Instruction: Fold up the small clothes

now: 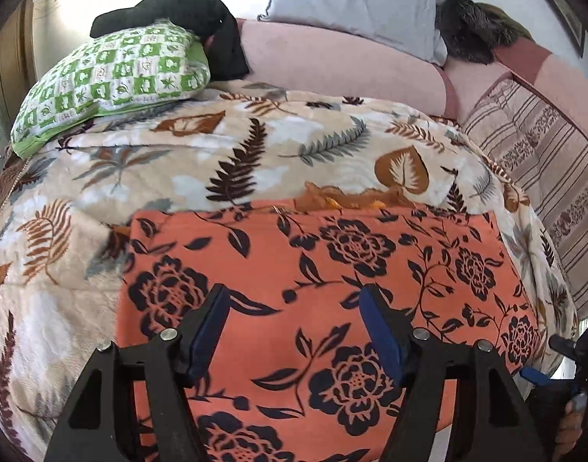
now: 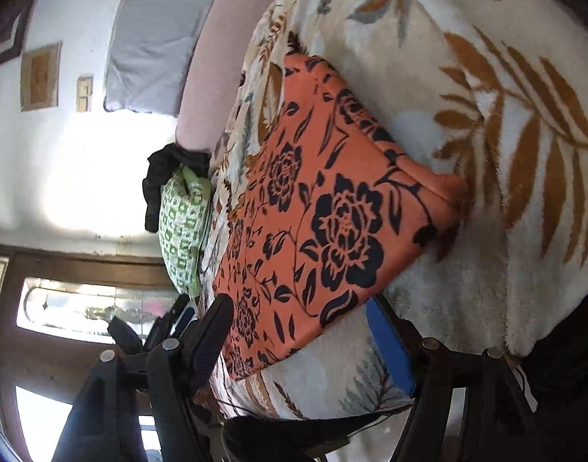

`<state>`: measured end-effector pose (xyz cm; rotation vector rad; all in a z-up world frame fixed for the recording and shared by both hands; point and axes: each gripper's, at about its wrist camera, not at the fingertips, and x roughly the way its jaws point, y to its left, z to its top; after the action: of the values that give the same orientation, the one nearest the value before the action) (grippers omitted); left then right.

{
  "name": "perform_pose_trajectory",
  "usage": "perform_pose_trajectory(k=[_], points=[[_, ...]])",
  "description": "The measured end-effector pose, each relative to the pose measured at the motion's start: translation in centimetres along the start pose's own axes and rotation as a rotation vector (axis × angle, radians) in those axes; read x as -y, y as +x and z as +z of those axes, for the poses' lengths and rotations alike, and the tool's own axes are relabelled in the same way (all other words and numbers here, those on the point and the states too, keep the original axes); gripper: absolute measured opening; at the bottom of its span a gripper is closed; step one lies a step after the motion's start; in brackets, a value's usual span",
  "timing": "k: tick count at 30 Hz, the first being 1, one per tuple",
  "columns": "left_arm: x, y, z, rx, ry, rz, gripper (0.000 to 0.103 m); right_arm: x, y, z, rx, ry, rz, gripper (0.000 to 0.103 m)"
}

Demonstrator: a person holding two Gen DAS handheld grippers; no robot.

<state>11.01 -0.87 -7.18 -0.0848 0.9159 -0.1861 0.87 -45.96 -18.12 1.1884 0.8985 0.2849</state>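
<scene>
Hovering, both claws spread wide and empty: your left gripper (image 1: 294,308) sits over the orange floral garment (image 1: 332,288), your right gripper (image 2: 297,327) beside its near edge. The garment lies flat, already a folded rectangle, on the leaf-print blanket (image 1: 216,154). Long axis runs left to right in the left view. Likely between folds; next, pick an edge to pinch.

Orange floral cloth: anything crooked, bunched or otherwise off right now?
Mostly tidy. The orange floral cloth lies flat on the leaf-print blanket, but a frayed orange fringe bunches unevenly along its far edge.
</scene>
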Motion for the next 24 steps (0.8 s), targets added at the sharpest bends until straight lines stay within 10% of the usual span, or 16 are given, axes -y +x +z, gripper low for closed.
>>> perform_pose_trajectory(k=[7,10,15,17,19,21,23,24], points=[[0.7,4.3,-2.2,-0.118,0.014,0.08,0.07,3.9,0.1,1.9,0.141,0.233,0.043,0.072],[0.3,5.3,-3.2,-0.125,0.032,0.095,0.071,2.0,-0.3,2.5,0.154,0.098,-0.048,0.006],[0.8,5.2,-3.2,-0.142,0.06,0.121,0.072,-3.3,-1.8,1.3,0.206,-0.229,-0.259,0.006],[1.1,5.4,-3.1,-0.151,0.065,0.133,0.072,-0.3,0.9,1.8,0.055,-0.179,-0.372,0.012],[1.1,5.3,-3.0,-0.155,0.071,0.125,0.072,1.4,-0.7,2.1,0.088,-0.093,-0.265,0.017],[0.8,5.4,-3.0,-0.156,0.07,0.112,0.073,0.4,-2.8,2.4,0.136,-0.136,-0.289,0.038],[0.8,5.5,-3.0,-0.155,0.072,0.107,0.074,-1.1,-5.4,2.7,0.218,-0.201,-0.309,0.08],[0.7,5.5,-3.0,-0.153,0.071,0.104,0.074,-1.8,-6.5,3.1,0.249,-0.228,-0.306,0.081]])
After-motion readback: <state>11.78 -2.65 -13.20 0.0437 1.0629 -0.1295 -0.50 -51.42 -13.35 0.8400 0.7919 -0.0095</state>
